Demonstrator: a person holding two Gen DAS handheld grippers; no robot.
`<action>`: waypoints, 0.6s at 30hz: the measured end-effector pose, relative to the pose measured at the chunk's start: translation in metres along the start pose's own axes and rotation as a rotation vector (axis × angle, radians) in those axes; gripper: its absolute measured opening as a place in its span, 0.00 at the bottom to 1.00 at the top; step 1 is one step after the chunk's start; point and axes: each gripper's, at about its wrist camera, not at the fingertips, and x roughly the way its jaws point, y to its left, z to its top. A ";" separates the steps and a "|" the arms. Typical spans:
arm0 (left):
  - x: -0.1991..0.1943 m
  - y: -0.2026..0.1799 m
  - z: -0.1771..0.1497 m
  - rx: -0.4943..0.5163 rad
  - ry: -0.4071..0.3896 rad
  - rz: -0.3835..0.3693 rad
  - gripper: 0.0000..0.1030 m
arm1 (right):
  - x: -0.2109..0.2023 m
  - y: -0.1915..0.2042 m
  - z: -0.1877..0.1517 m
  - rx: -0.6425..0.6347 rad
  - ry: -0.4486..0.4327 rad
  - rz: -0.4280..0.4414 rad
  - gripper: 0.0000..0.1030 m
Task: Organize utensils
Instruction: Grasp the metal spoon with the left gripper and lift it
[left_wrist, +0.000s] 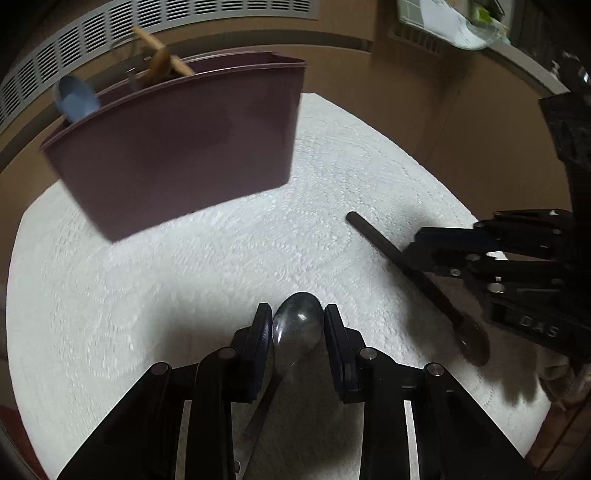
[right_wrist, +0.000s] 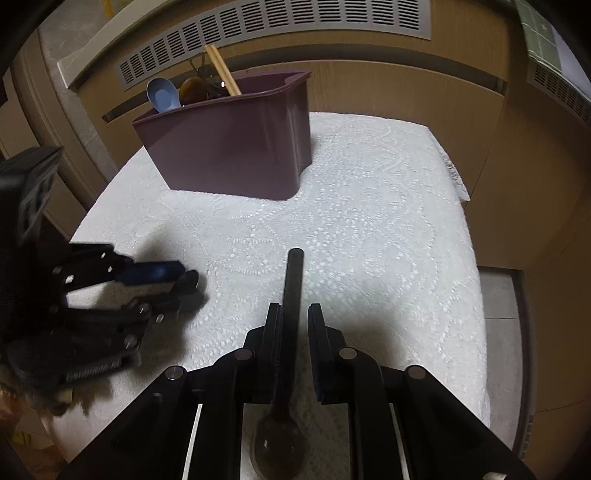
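White lace tablecloth (right_wrist: 369, 221); at its far end, purple bin (right_wrist: 229, 147) holding blue spoon (right_wrist: 162, 95) and chopsticks (right_wrist: 223, 75). Left gripper (left_wrist: 298, 321) clamped on metal spoon (left_wrist: 297, 325) (bowl forward). Right gripper (right_wrist: 294, 321) loosely astride black spoon (right_wrist: 291, 295), pads apart.

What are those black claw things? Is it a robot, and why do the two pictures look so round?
No robot: a person holds a pinching tool, a gripper, in each hand. Each carries a wide, bulging camera, so each picture looks out along one gripper.

The left gripper is closed around a metal spoon's bowl. The right gripper sits around a dark spoon's handle, with a gap beside it.

Both spoons lie on a white lace tablecloth. Behind stands a purple bin holding other utensils.
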 end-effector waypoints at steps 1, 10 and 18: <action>-0.005 0.003 -0.004 -0.032 -0.017 0.002 0.29 | 0.003 0.002 0.001 -0.005 0.006 -0.003 0.22; -0.072 0.033 -0.040 -0.283 -0.217 0.054 0.29 | 0.004 0.030 -0.009 -0.099 0.022 -0.043 0.12; -0.102 0.027 -0.042 -0.296 -0.292 0.062 0.29 | -0.044 0.036 -0.006 -0.077 -0.092 -0.019 0.11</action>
